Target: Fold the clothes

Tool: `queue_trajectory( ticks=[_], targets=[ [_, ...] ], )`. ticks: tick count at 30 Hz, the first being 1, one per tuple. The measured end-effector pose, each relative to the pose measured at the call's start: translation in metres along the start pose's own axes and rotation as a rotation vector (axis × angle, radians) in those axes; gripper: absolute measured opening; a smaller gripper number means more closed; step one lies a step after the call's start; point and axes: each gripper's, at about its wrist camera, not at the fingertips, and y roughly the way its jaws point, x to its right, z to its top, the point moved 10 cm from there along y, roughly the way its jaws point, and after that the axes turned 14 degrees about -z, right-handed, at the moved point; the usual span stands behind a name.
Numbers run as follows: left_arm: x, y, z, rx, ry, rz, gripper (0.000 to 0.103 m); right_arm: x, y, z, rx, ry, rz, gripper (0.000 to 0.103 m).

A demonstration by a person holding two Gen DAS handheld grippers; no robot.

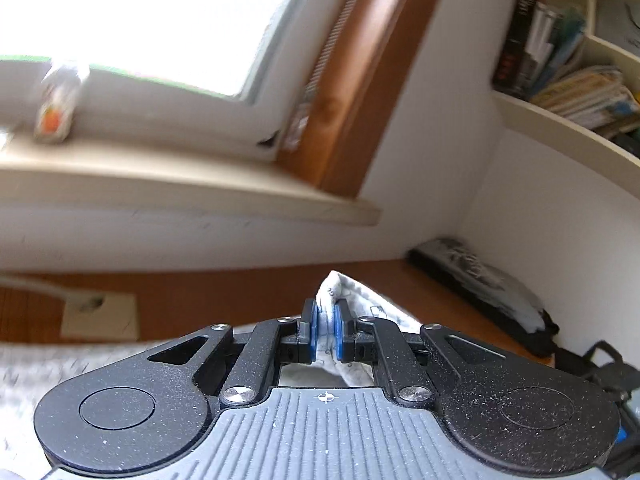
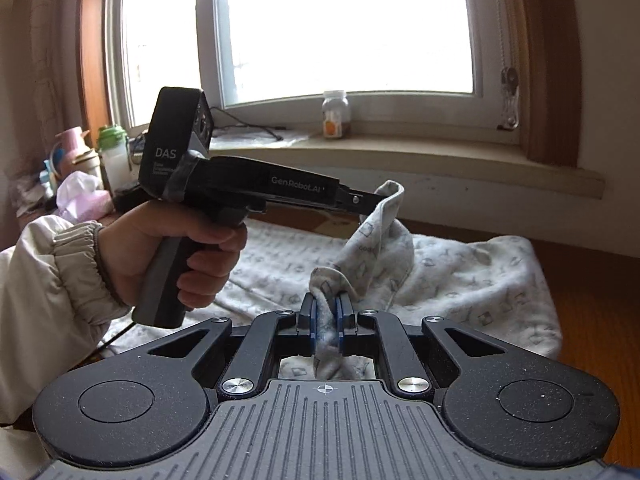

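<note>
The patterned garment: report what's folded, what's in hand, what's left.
Done: little that shows; most of the patterned garment lies spread and rumpled on the table, no neat fold visible. In hand: the left gripper and the right gripper each pinch a bunched bit of one edge, lifted above the rest. Left: lay that edge over, flatten it, finish the folds.

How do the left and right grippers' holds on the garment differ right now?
The left gripper pinches a fold of the patterned garment lifted high above the table; the right gripper pinches a lower bunch. The left gripper points sideways across the right wrist view; the right points toward the window. Both are shut on the cloth.
</note>
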Motion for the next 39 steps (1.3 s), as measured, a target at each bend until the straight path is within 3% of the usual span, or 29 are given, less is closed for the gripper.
queue_trajectory(
  ticks=[4,8,15,17,21,23,24,25,27,32,37,39],
  targets=[
    [-0.022,-0.016,-0.006,0.005,-0.044,0.048,0.019,-0.010,0.013,-0.010,-0.037,-0.027,-0.006,0.020],
    [-0.040,-0.032,-0.005,0.039,-0.101,0.101,0.045,0.000,-0.005,-0.001,-0.001,-0.018,0.012,0.039],
    [-0.040,-0.027,-0.005,0.021,-0.130,0.118,0.069,0.065,-0.018,0.009,0.011,-0.029,-0.119,0.039],
    [-0.036,-0.015,-0.007,-0.011,-0.114,0.123,0.070,0.084,-0.012,0.000,-0.017,-0.056,-0.171,0.039],
    [-0.026,0.011,-0.024,-0.138,-0.033,0.152,0.070,0.112,-0.006,-0.016,-0.047,-0.059,-0.236,0.039],
    [-0.024,0.017,-0.033,-0.171,-0.017,0.148,0.064,0.122,-0.005,-0.023,-0.054,-0.046,-0.247,0.039],
    [-0.023,0.019,-0.036,-0.185,-0.006,0.148,0.051,0.126,-0.005,-0.026,-0.057,-0.040,-0.252,0.039],
    [-0.021,0.021,-0.039,-0.196,0.010,0.152,0.044,0.130,-0.003,-0.030,-0.064,-0.033,-0.255,0.039],
    [-0.017,0.023,-0.042,-0.206,0.057,0.157,0.010,0.134,0.001,-0.041,-0.086,-0.017,-0.251,0.039],
    [-0.006,0.002,-0.021,-0.087,0.072,0.159,0.009,0.131,0.000,-0.055,-0.085,-0.004,-0.234,0.039],
    [-0.026,0.012,-0.033,-0.215,0.069,0.197,0.013,0.114,-0.013,-0.048,-0.031,-0.004,-0.198,0.039],
    [-0.027,0.017,-0.037,-0.249,0.092,0.222,0.023,0.108,-0.011,-0.052,-0.049,-0.023,-0.183,0.039]
  ],
)
